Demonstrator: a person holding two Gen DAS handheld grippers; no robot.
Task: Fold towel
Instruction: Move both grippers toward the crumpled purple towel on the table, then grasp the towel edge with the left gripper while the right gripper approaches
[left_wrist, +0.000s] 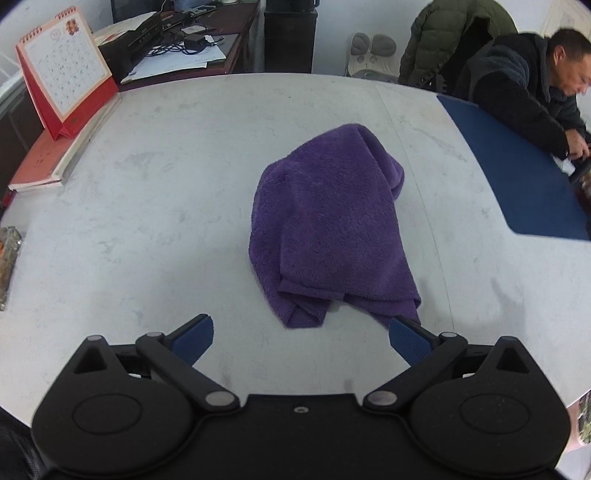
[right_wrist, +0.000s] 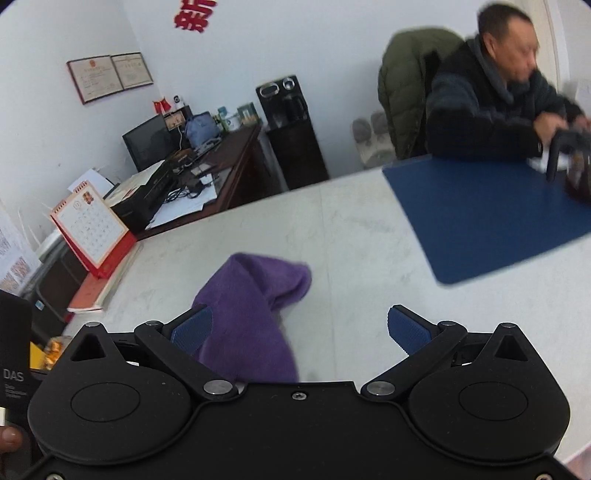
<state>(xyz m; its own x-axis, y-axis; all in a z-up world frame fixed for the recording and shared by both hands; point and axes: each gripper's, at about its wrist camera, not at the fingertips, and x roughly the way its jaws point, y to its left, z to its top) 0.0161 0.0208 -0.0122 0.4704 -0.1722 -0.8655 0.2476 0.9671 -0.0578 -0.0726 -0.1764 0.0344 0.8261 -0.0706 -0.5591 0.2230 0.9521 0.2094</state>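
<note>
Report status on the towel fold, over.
Left gripper open, right gripper open, both empty. Purple towel crumpled on the table, unfolded. Nothing in the way.

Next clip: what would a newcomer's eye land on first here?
The crumpled purple towel in the middle of the pale table, not yet folded. Both grippers are open and empty: the left gripper just short of the towel's near edge, the right gripper over its side. A blue mat lies far right, a red calendar far left.
</note>
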